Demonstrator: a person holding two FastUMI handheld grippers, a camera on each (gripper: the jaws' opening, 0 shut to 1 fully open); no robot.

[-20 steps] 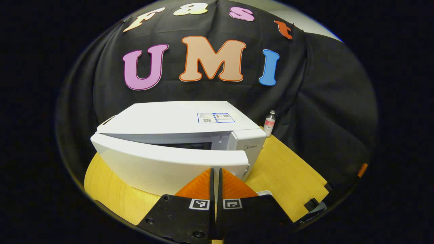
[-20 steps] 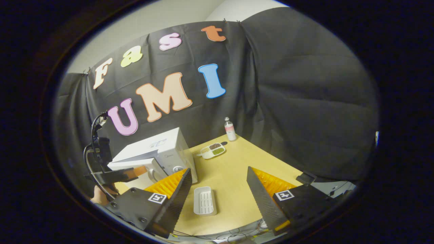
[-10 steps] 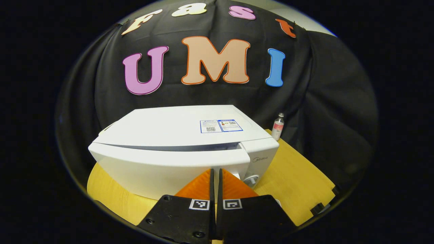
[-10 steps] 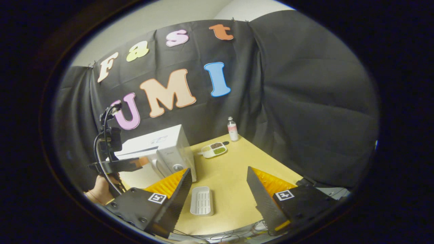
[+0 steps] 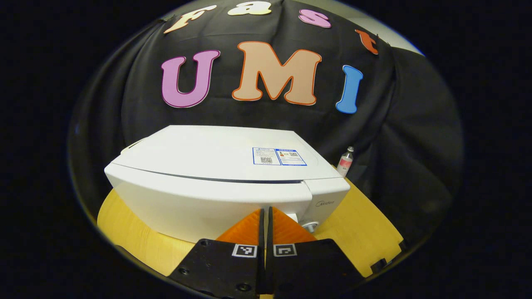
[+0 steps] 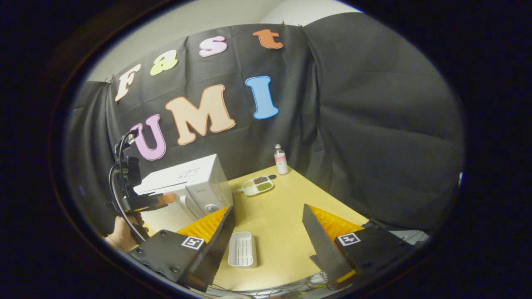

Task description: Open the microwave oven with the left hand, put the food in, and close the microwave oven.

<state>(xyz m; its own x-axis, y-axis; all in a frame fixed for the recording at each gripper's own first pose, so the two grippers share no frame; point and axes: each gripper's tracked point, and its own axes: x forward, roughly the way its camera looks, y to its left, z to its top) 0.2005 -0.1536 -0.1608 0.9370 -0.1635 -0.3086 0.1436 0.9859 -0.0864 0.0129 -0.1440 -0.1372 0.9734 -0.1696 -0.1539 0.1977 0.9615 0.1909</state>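
Two grippers in play. Left gripper (image 5: 264,214): fingers pressed together, nothing between them, tips right at the microwave (image 5: 224,174) door front, near its right edge; whether they touch it I cannot tell. Door looks shut, flush with the body, thin seam along the top. Knob (image 5: 309,226) just right of the fingertips. Sticker (image 5: 279,156) on the microwave's top, right side.

Right gripper (image 6: 268,226): fingers spread wide, holding nothing, over the tabletop's (image 6: 282,207) near edge. White tray (image 6: 242,249) lies flat on the tabletop between the fingers, closer to the left one, not touched. From this view the microwave (image 6: 195,182) sits at the tabletop's left side, with the left gripper (image 6: 160,199) at its front and a hand (image 6: 122,232) on the handle below.

Food dish (image 6: 257,186), with dark and green portions, sits on the tabletop toward the far edge, right of the microwave, outside it. Small bottle (image 6: 281,160) upright at the far corner against the cloth; also seen behind the microwave's right side (image 5: 345,162). Cables (image 6: 291,286) hang past the near edge.
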